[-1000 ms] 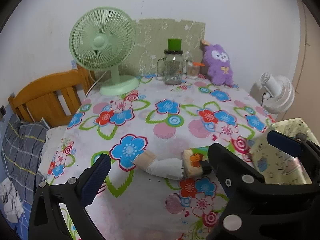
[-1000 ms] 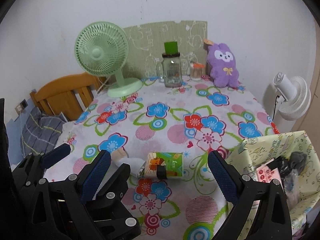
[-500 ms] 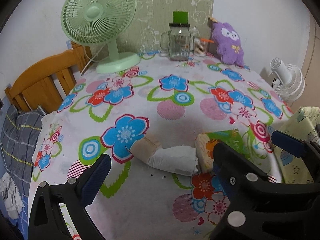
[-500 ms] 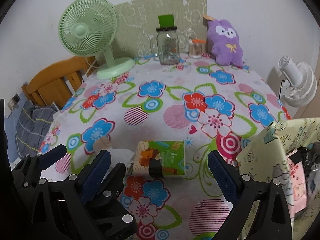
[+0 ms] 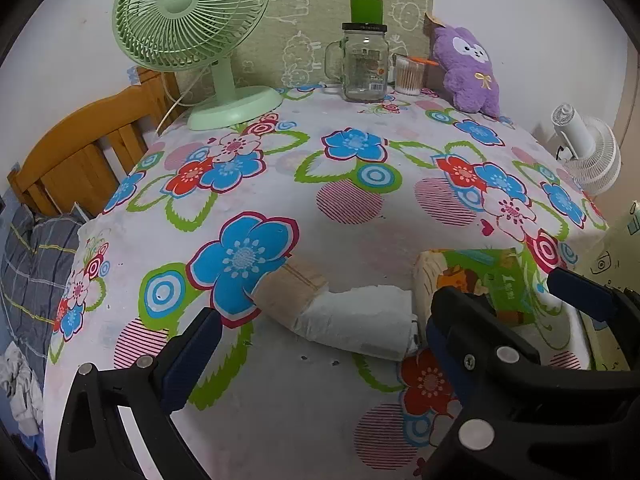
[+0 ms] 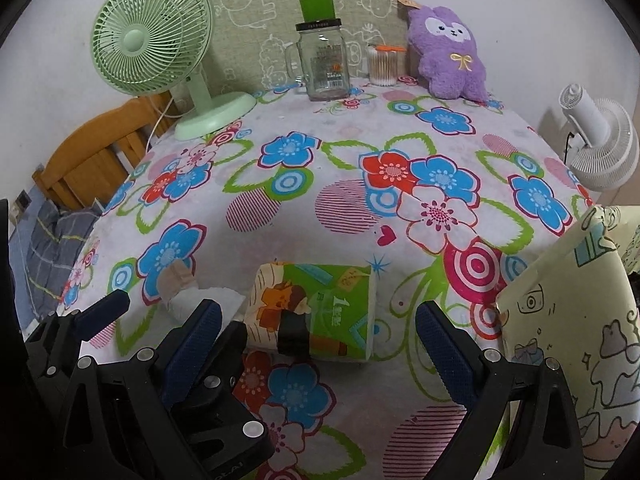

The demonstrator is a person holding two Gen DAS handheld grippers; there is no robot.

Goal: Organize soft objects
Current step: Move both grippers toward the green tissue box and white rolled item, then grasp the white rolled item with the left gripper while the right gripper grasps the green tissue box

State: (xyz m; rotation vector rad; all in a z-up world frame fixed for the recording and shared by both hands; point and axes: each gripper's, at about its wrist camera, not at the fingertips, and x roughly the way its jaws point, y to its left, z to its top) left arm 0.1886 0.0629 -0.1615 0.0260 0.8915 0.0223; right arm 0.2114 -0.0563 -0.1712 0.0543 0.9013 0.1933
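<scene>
A squashed paper roll with a bare cardboard core (image 5: 340, 312) lies on the flowered tablecloth (image 5: 360, 200). My left gripper (image 5: 320, 340) is open, just in front of the roll, its jaws standing either side. A green and orange tissue pack (image 6: 316, 312) lies right of the roll (image 6: 192, 292). My right gripper (image 6: 316, 344) is open, close in front of the pack. The pack also shows in the left wrist view (image 5: 476, 280). A purple plush toy (image 6: 448, 52) sits at the table's back right.
A green desk fan (image 6: 160, 52), a glass jar mug (image 6: 322, 64) and a cup of cotton swabs (image 6: 382, 64) stand along the back. A pale patterned bag (image 6: 568, 320) stands at the right edge. A white fan (image 6: 600, 136) and a wooden chair (image 6: 92, 156) flank the table.
Both grippers have moved forward and down toward the table. The roll and the tissue pack now look larger and closer. Both grippers stay open.
</scene>
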